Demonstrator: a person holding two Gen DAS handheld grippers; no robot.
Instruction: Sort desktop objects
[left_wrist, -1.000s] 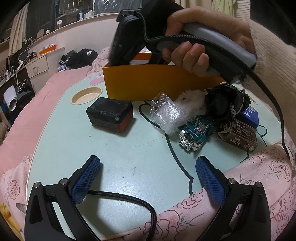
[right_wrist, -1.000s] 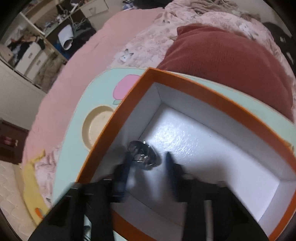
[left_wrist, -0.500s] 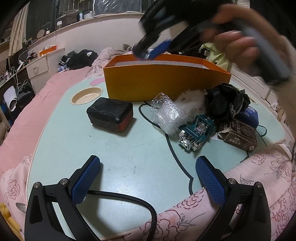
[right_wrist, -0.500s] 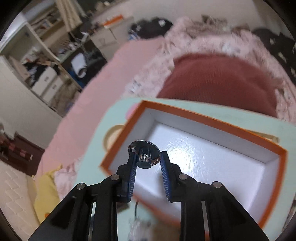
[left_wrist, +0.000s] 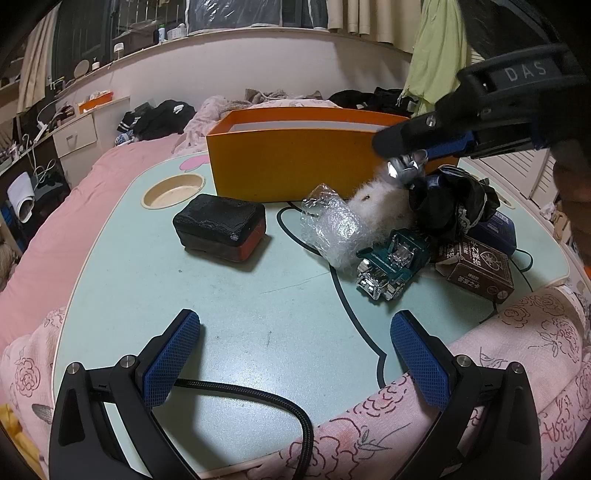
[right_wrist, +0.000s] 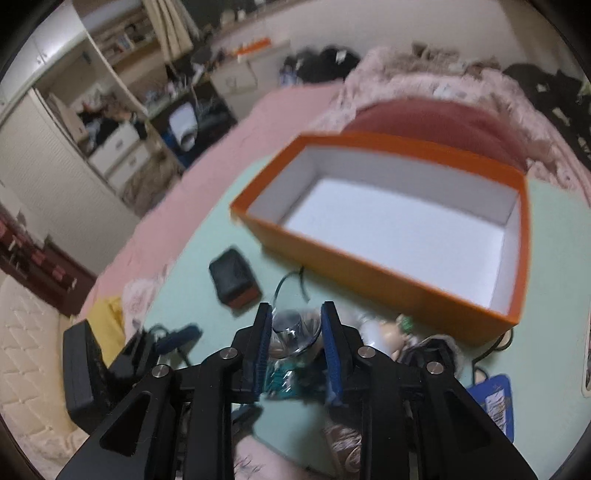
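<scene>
An orange box (left_wrist: 295, 162) with a white, bare inside (right_wrist: 399, 225) stands at the back of the pale green table (left_wrist: 229, 314). My right gripper (right_wrist: 295, 332) is shut on a small shiny metal piece (right_wrist: 291, 325); it hangs above the object pile, in front of the box, and shows in the left wrist view (left_wrist: 410, 166). My left gripper (left_wrist: 295, 354) is open and empty, low over the table's near edge. A black and red block (left_wrist: 221, 230), bubble wrap (left_wrist: 332, 225), a green toy truck (left_wrist: 391, 264), white fluff (left_wrist: 384, 205) and a brown carton (left_wrist: 480, 269) lie on the table.
A round cup recess (left_wrist: 173, 190) sits in the table at the left of the box. Black cloth (left_wrist: 458, 201) and a blue box (left_wrist: 495, 230) lie at the right. A black cable (left_wrist: 258, 398) runs by my left gripper. Pink bedding (left_wrist: 55, 236) surrounds the table.
My right gripper has pulled back out of the orange box and down toward the pile, still holding the shiny metal piece. The left gripper has not moved.
</scene>
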